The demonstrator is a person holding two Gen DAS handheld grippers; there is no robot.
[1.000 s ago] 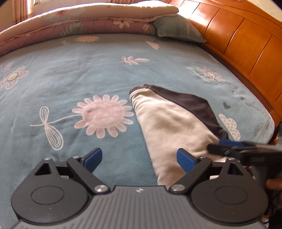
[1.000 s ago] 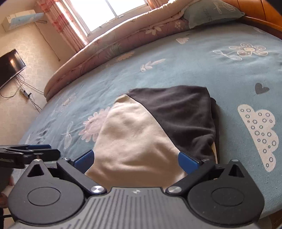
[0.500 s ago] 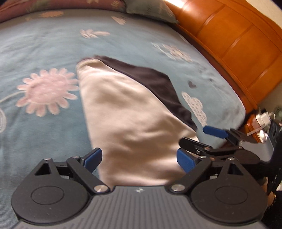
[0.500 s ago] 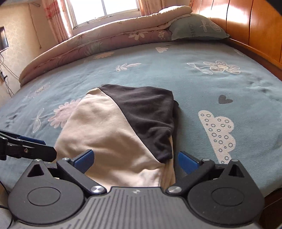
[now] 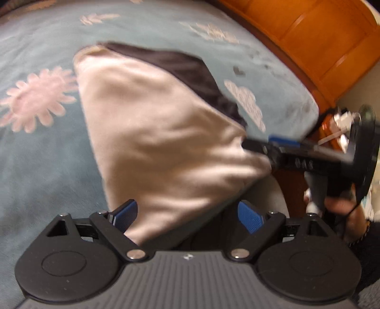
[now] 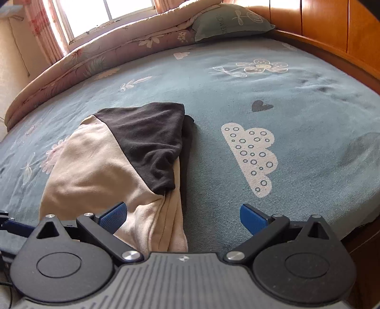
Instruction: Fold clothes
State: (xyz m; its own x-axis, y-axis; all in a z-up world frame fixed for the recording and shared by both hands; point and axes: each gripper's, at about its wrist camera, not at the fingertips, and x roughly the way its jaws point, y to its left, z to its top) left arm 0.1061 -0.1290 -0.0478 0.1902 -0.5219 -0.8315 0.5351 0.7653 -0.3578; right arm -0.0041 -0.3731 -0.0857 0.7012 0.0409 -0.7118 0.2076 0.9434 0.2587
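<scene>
A folded cream and black garment lies on the blue flower-print bedsheet, its near end at the bed's edge. My left gripper is open over the garment's near left corner; cream cloth lies between the jaws, close to the left pad, and neither pad presses on it. In the right wrist view the garment fills the lower left, with its black part on top. My right gripper is open over its near right edge. From the left wrist view, the right gripper shows side-on beside the garment's right corner, held by a hand.
A wooden headboard runs along the right side of the bed. A green pillow and a rolled floral quilt lie at the far end under a window. Small items stand beyond the bed's near right corner.
The left view tipped down and swung right, so the garment now fills it. The right gripper slid right along the garment's near edge and closer to it. Both stayed open.
</scene>
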